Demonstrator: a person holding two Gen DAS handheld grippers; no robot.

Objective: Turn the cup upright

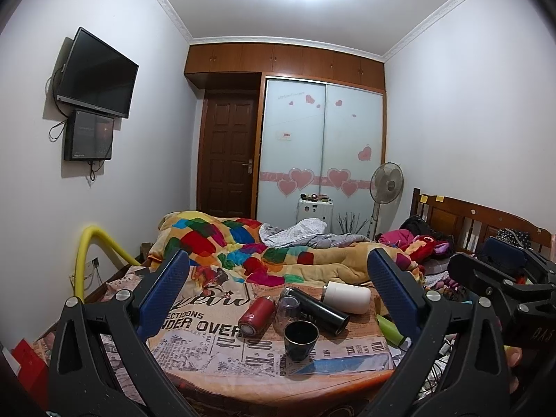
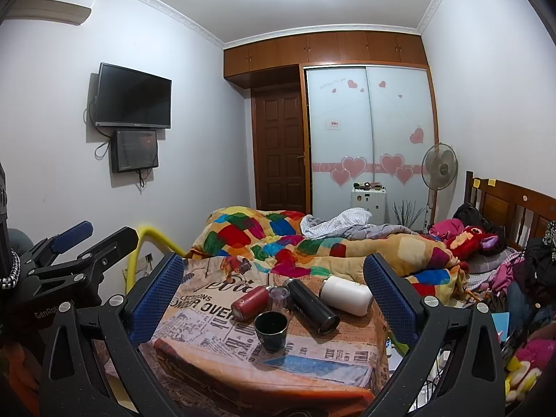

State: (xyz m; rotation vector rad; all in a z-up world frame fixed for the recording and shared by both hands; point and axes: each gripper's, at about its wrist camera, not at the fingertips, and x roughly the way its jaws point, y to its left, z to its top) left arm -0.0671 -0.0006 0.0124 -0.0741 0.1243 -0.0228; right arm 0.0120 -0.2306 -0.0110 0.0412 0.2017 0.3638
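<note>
The dark cup [image 1: 301,335] stands upright on the table [image 1: 347,365], ahead between both released claws, left claw [image 1: 278,299] and right claw [image 2: 272,295], touching neither.

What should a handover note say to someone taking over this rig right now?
Left gripper: open, empty, held back from the table.
Right gripper: open, empty, also held back.
Dark cup stands upright, mouth up, at the near side of the newspaper-print table.
Red bottle, black bottle and white bottle lie on their sides behind it; a clear cup sits among them, orientation unclear.
Done: dark cup upright.
Left: check the clear cup.
</note>
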